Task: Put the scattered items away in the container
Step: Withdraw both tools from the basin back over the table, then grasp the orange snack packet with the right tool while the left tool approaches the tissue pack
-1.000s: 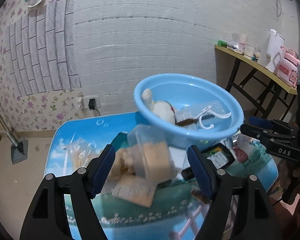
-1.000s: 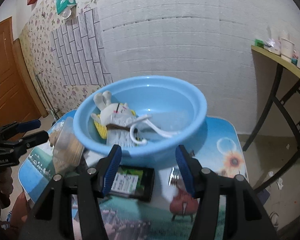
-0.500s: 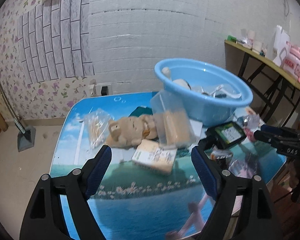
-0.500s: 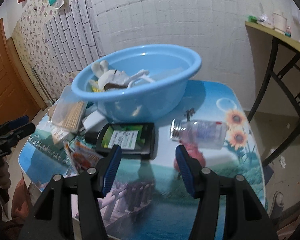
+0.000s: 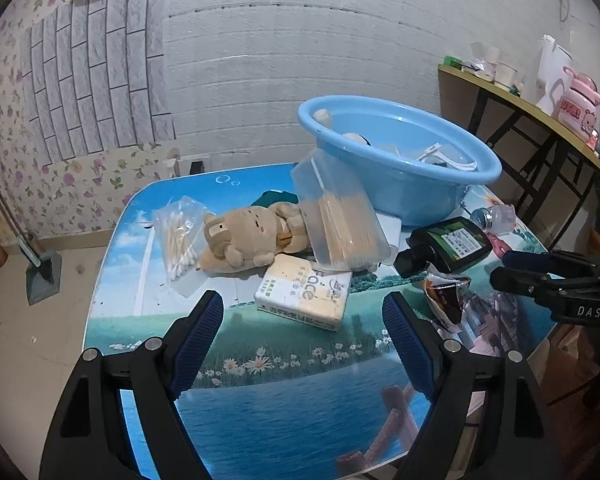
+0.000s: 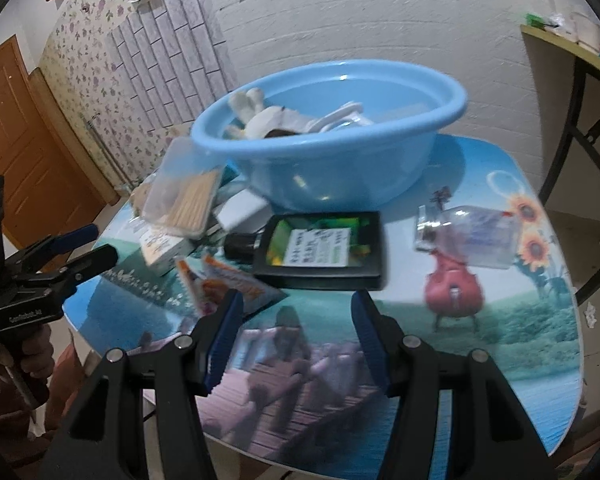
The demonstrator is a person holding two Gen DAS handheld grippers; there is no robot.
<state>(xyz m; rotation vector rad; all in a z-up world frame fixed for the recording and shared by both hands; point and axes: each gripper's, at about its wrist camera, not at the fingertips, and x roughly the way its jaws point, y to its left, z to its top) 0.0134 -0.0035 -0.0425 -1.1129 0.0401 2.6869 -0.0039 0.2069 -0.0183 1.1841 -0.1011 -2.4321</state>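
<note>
A blue basin (image 5: 400,188) (image 6: 340,176) stands at the back of the table and holds a white plush and a white hanger. In front of it lie a tan plush bear (image 5: 248,236), a cotton swab bag (image 5: 176,236), a clear box of sticks (image 5: 340,220) (image 6: 184,196), a tissue pack (image 5: 304,292), a dark flat bottle (image 5: 448,244) (image 6: 320,248), a snack packet (image 5: 446,300) (image 6: 220,284) and a clear bottle (image 6: 468,236). My left gripper (image 5: 302,332) is open and empty, above the table in front of the tissue pack. My right gripper (image 6: 296,328) is open and empty, in front of the dark bottle.
The table (image 5: 284,408) has a printed landscape top and a near edge close below both grippers. A side table (image 5: 520,100) with cups and a pink item stands at the right by the wall. A dustpan (image 5: 40,276) stands on the floor at the left.
Both grippers have pulled back from the basin toward the near table edge and stay open. More of the scattered items now show in front of them.
</note>
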